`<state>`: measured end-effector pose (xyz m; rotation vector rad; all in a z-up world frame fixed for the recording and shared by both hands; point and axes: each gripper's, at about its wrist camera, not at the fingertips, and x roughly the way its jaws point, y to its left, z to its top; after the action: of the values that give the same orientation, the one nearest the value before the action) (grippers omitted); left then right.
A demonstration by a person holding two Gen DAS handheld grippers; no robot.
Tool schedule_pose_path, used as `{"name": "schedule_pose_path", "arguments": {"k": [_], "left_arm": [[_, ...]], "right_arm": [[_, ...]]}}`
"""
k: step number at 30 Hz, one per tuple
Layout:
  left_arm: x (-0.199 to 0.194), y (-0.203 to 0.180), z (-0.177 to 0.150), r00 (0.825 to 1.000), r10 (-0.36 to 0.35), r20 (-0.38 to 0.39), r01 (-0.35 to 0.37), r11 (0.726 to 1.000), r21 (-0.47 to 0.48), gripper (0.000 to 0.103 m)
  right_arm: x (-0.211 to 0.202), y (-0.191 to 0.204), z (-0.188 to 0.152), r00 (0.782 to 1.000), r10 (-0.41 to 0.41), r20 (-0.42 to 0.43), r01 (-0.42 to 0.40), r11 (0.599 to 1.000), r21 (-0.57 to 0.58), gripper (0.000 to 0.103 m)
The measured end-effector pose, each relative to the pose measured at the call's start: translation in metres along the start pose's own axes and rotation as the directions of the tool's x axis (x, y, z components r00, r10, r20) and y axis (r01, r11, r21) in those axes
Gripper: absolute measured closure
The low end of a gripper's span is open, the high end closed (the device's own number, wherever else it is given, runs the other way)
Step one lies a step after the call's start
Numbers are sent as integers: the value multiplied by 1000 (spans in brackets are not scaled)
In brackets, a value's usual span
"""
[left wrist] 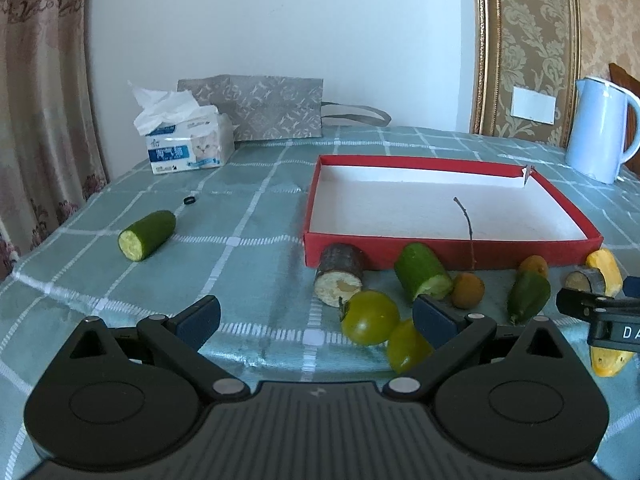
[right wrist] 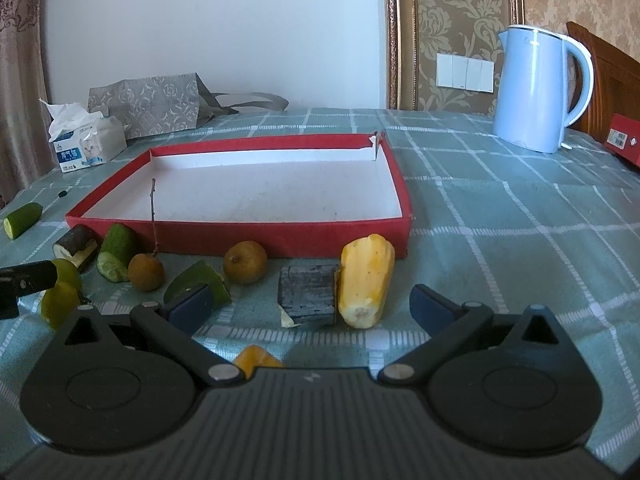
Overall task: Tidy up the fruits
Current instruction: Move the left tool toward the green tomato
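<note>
While both jaws gape empty, corn piece [right wrist: 365, 280] lies between right gripper [right wrist: 311, 307] jaws.

Left gripper [left wrist: 316, 320]: jaws spread wide, nothing between them, above the checked tablecloth [left wrist: 248, 216]. Red tray [left wrist: 448, 250] at 1 o'clock, white inside. Along the tray's near wall: dark-skinned cut piece [left wrist: 340, 274], cucumber piece [left wrist: 422, 272], brown round fruit [left wrist: 468, 290] with a thin stem, green piece [left wrist: 528, 294]. Two green tomatoes [left wrist: 370, 318] touching, just beside the right finger. Separate cucumber piece [left wrist: 146, 235] at 10 o'clock. Tissue pack [left wrist: 188, 140] at 11 o'clock. Blue kettle [left wrist: 600, 128] at 2 o'clock
</note>
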<state>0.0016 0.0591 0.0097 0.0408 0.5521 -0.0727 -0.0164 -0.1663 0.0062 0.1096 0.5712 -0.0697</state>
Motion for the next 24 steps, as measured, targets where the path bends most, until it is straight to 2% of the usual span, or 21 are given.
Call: {"name": "schedule_pose_path", "arguments": {"k": [5,9,15,18,21,24], "left_arm": [[0,5,0,1000,-2,1,2,1000,15,0],[3,14,-2,999,39,-11,-39,999,7,0],[10,24,0,999,-18,-50,15,998,-56,0],[11,16,1,998,-47,-48,46,999,-30,0],[13,6,4,999,-31,-26,32,999,22,0],[17,3,6,999,-47,-26,48,998,33,0]], "right_arm": [[0,0,0,1000,2,-3,-2,1000,1,0],[1,0,0,1000,5,-8,-5,1000,0,0],[2,0,0,1000,5,-14,-5,1000,0,0],[3,0,0,1000,5,-18,-5,1000,0,0],[3,-1,0,1000,7,-20,-7,1000,2,0],[3,-1,0,1000,7,-21,-7,1000,1,0]]}}
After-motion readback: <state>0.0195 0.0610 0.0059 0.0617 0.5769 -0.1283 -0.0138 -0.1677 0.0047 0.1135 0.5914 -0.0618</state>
